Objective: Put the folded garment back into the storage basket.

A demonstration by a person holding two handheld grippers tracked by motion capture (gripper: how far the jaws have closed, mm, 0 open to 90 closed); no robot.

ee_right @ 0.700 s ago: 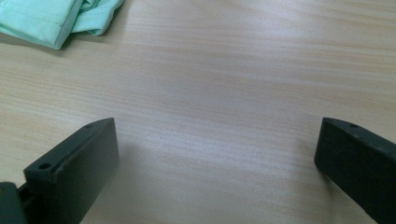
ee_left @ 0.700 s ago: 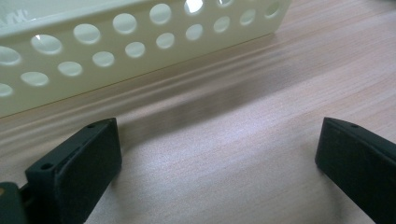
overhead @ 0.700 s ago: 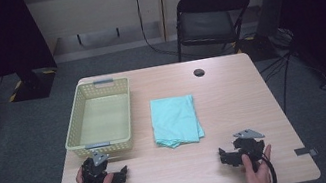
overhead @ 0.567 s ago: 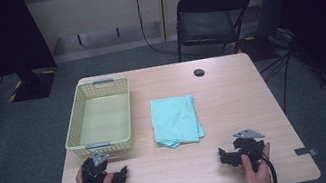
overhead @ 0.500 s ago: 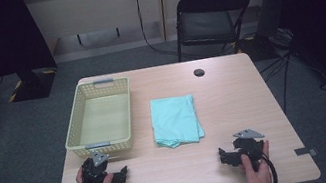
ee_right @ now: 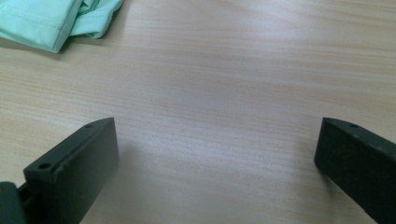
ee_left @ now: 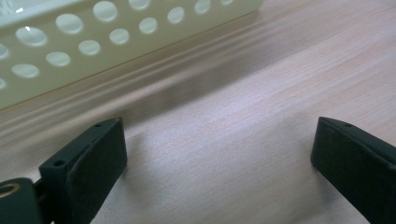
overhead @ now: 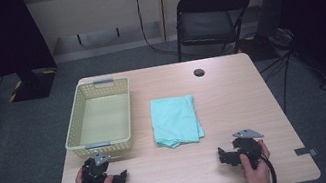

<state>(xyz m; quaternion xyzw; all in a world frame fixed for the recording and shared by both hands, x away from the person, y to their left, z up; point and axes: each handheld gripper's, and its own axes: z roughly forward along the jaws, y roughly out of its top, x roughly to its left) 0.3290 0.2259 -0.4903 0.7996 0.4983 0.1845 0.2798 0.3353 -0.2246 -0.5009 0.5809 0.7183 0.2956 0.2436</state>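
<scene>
A folded light-green cloth [overhead: 174,120] lies in the middle of the wooden table [overhead: 232,94]; its near corner shows in the right gripper view [ee_right: 51,21]. A pale yellow perforated basket [overhead: 100,117] stands to the cloth's left, its near wall in the left gripper view [ee_left: 93,42]. My left gripper [overhead: 120,178] rests on the table just in front of the basket, held by a hand, jaws wide apart over bare wood [ee_left: 219,158]. My right gripper [overhead: 224,156] rests near the front right, open with nothing between its jaws [ee_right: 217,158].
A small black round disc [overhead: 199,72] sits near the table's far edge. A black folding chair [overhead: 212,19] stands beyond the table. Tape marks sit at the front corners. Grey carpet surrounds the table.
</scene>
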